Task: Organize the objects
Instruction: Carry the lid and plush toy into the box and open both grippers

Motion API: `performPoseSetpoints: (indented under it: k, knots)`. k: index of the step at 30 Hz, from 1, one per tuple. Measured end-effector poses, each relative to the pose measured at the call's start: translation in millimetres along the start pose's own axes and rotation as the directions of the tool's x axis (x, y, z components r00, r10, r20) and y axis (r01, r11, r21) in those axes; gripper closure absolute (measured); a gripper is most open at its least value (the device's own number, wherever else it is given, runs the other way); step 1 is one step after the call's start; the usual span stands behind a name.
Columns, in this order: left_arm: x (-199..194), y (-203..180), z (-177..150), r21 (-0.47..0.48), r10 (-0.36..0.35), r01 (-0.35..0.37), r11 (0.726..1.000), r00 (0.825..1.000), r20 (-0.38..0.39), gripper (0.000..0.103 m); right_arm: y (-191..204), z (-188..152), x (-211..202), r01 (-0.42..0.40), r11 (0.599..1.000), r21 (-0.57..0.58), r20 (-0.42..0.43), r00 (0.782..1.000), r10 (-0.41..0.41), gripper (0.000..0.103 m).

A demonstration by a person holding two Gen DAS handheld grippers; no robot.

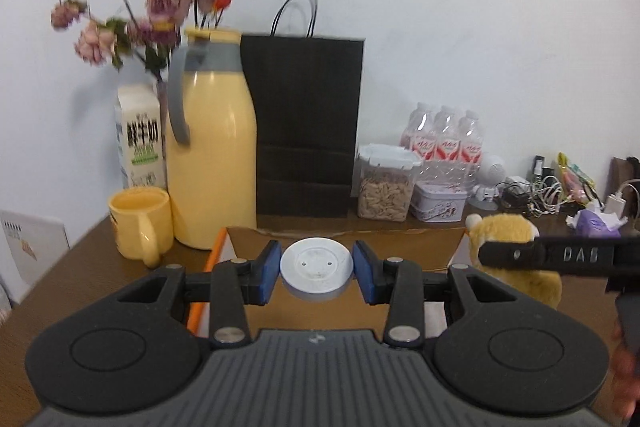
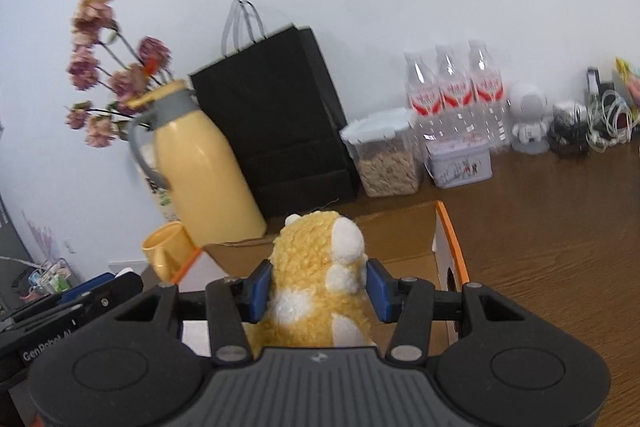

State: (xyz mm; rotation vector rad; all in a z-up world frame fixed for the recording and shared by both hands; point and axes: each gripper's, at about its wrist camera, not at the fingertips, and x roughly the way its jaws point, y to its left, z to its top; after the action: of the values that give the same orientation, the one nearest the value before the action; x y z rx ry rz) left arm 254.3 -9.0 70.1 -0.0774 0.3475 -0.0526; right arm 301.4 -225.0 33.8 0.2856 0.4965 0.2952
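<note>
My left gripper (image 1: 316,273) is shut on a round white disc-shaped object (image 1: 316,269), its blue pads pressing both sides, above an open cardboard box (image 1: 344,243) with orange edges. In the right wrist view my right gripper (image 2: 318,291) is shut on a yellow and white plush toy (image 2: 320,267), held over the same cardboard box (image 2: 400,239). The plush toy (image 1: 512,255) and the right gripper's black finger (image 1: 560,255) also show at the right of the left wrist view.
Along the back wall stand a yellow thermos jug (image 1: 212,155), yellow mug (image 1: 140,223), milk carton (image 1: 140,139), flowers (image 1: 156,3), black paper bag (image 1: 308,127), cereal container (image 1: 386,183), tin (image 1: 440,201), water bottles (image 1: 444,139) and tangled cables (image 1: 540,191) on the brown table (image 2: 560,227).
</note>
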Motion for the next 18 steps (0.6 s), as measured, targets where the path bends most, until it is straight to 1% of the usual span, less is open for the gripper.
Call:
performPoseSetpoints:
  k: [3,8,9,11,13,14,15,17,18]
  knots:
    - [23,0,-5,-0.017,0.013,-0.014,1.0,0.999,-0.033,0.063,-6,-5,17,0.031,0.999,-0.009,0.001,1.0,-0.031,0.055]
    - [45,0,-18,0.009,0.017,-0.016,1.0,0.996,-0.089,0.063,-16,-13,38,0.053,0.999,-0.007,-0.033,0.998,-0.053,0.054]
    - [47,0,-20,0.013,0.017,-0.015,1.0,0.995,-0.096,0.062,-17,-15,40,0.049,0.999,-0.005,-0.043,0.998,-0.049,0.054]
    - [47,-1,-23,0.024,0.026,-0.024,0.999,0.994,-0.102,0.062,-17,-17,40,0.049,0.999,-0.008,-0.047,0.998,-0.049,0.049]
    - [43,-1,-25,0.039,0.034,-0.031,0.999,0.996,-0.085,0.054,-15,-19,38,0.065,0.998,-0.024,-0.038,0.997,-0.066,0.046]
    - [40,-2,-26,0.042,0.038,-0.035,0.998,0.997,-0.073,0.044,-14,-19,36,0.07,0.997,-0.032,-0.032,0.997,-0.071,0.042]
    - [37,-2,-25,0.043,0.046,-0.043,0.998,0.997,-0.06,0.027,-13,-19,33,0.073,0.997,-0.037,-0.026,0.997,-0.074,0.037]
    - [30,-3,-25,0.049,0.07,-0.068,0.996,0.997,-0.033,0.011,-9,-21,28,0.09,0.994,-0.059,-0.006,0.996,-0.09,0.014]
    - [27,-4,-25,0.053,0.079,-0.078,0.996,0.997,-0.02,0.002,-7,-21,24,0.099,0.992,-0.074,0.005,0.995,-0.099,0.012]
